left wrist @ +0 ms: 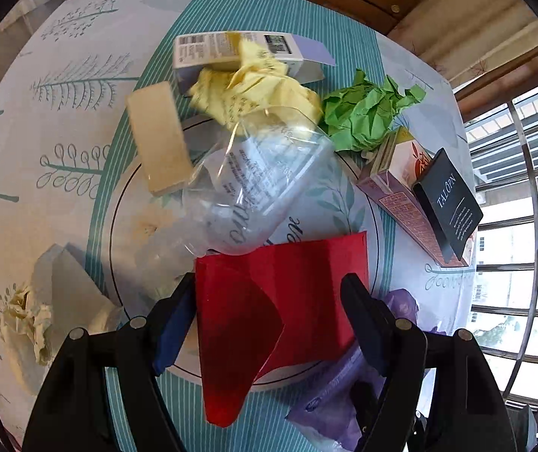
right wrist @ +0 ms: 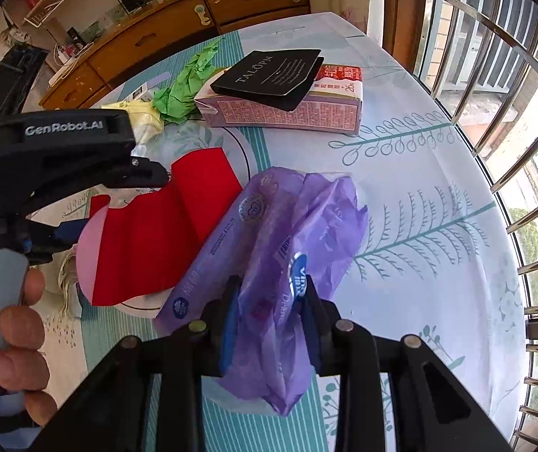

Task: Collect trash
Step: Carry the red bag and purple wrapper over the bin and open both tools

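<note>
R gripper (right wrist: 269, 301) clamped on purple wrapper (right wrist: 288, 233); L gripper (left wrist: 269, 301) spread wide, straddling red paper (left wrist: 288, 275) just beside wrapper. Risk: thin film slips from pads; red sheet slides w/ closing.

Round table (left wrist: 80, 196) under pale cloth with teal tree prints. Far: grey carton (left wrist: 231, 52), yellow paper (left wrist: 257, 94), green paper (left wrist: 367, 113). Left: beige box (left wrist: 159, 143), cream wad (left wrist: 28, 320). Right: purple-pink carton (right wrist: 288, 113). Centre: clear bag (left wrist: 254, 184).

Red paper (left wrist: 291, 275), purple wrapper (right wrist: 299, 226), teal leaf-print tablecloth (right wrist: 419, 196).
</note>
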`<state>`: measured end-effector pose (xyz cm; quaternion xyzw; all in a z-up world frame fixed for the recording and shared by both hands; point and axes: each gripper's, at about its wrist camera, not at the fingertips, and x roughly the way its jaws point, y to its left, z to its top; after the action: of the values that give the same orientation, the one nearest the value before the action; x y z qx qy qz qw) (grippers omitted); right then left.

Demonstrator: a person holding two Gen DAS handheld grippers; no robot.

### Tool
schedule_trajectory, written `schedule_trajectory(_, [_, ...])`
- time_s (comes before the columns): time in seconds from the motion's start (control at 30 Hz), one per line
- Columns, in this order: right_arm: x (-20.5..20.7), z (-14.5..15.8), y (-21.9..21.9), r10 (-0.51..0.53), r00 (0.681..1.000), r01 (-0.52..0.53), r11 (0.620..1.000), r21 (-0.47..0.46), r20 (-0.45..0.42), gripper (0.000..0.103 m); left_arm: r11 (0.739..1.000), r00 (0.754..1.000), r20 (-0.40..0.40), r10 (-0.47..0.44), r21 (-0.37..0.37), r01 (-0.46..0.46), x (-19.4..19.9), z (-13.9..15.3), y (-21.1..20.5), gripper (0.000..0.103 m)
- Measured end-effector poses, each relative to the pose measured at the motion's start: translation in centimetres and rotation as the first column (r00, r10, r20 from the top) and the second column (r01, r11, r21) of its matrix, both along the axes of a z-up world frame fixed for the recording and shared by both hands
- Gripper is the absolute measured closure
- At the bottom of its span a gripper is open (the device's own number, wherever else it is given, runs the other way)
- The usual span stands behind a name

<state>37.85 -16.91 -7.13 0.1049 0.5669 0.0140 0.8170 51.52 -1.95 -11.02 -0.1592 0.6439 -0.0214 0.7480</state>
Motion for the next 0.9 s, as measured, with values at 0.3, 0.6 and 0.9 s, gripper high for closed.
schedule_trajectory(0.3, [-1.5,0.0,-0.4,-0.052,0.999,0.052,0.998,0.037,0.004,0.075,0.982,0.994,-0.031,-0.101,0.159,0.105,1.4,-0.6,-6.2,0.028])
schedule_trajectory(0.6, [-2.7,0.6,-3.1,-0.171,0.985,0.171,0.984,0.047,-0.020,0.077,0.938,0.964,-0.041,-0.264,0.222,0.266,1.9,-2.2,-10.4,0.018])
schedule_trajectory(0.9, [-3.4,0.1,-3.6,-0.189,0.981,0.191,0.978,0.087,-0.033,0.078,0.888,0.912,-0.009,-0.410,0.225,0.402,-1.0,-1.0,-13.5,0.079])
